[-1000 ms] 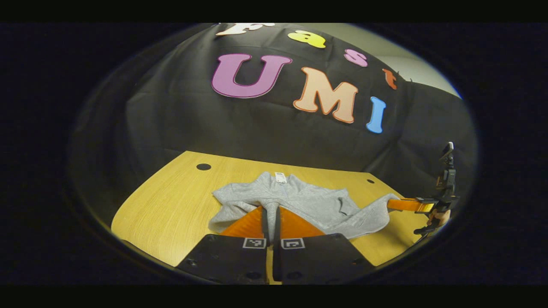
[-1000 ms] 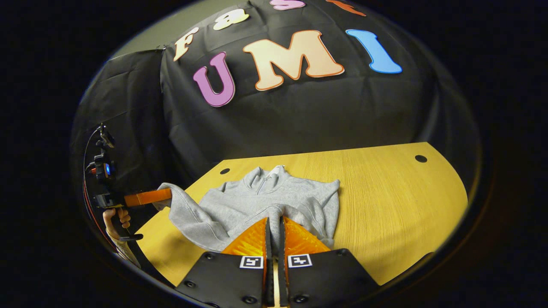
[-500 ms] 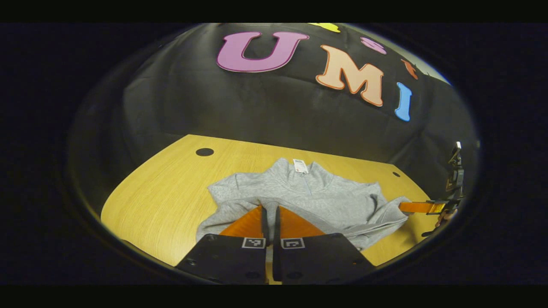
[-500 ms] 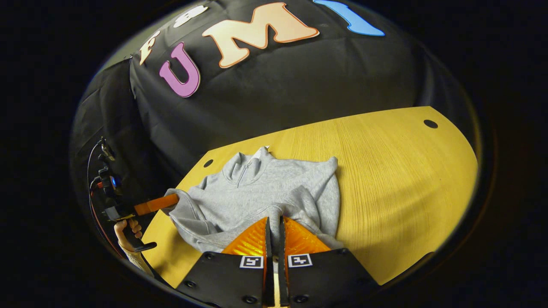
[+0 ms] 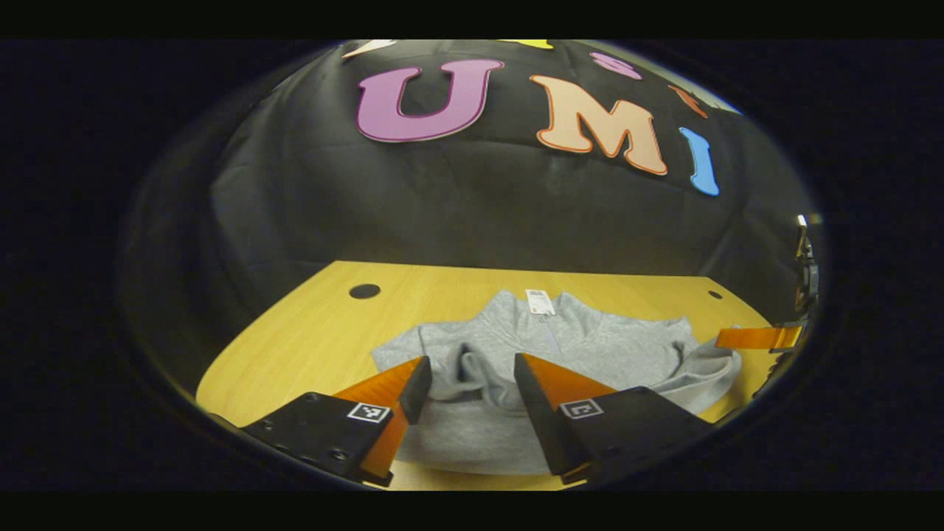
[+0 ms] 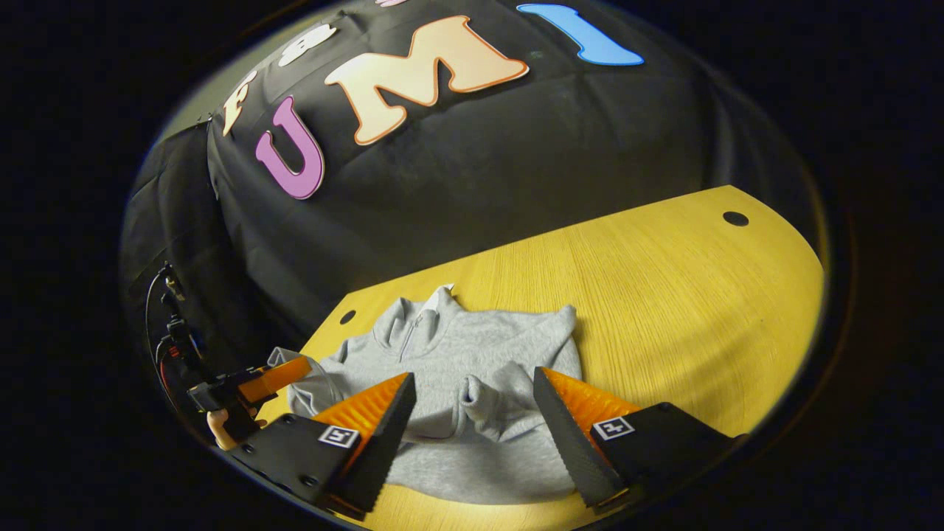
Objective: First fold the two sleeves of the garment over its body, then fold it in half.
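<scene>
Item 1: grey quarter-zip sweatshirt (image 5: 590,350), lying on the wooden bench (image 5: 295,346) toward its near edge, collar pointing at the far edge and the booth's black cloth wall. A white tag (image 5: 540,301) shows at the collar. In the right gripper view the same sweatshirt (image 6: 472,361) has a short zip (image 6: 408,341) below the collar, and a sleeve cuff (image 6: 476,389) bunched on top of the body, between my fingers. In the left gripper view another fold of sleeve (image 5: 464,365) sits bunched on the body.

Item 2: my left gripper (image 5: 466,376), fingers spread wide, nothing between them pressed; it hovers over the sweatshirt near the bench's near edge. I cannot tell whether the tips touch the cloth.

Item 3: my right gripper (image 6: 472,398), fingers likewise parted wide, with the bunched cuff lying loose in the gap.

Item 4: in the right gripper view, the other gripper appears at the bench's left corner, my hand (image 6: 220,424) on its handle, its fingers beside the sweatshirt's left shoulder.

Item 5: two dark round holes in the bench top, one by each far corner (image 6: 735,218) (image 6: 346,316).
</scene>
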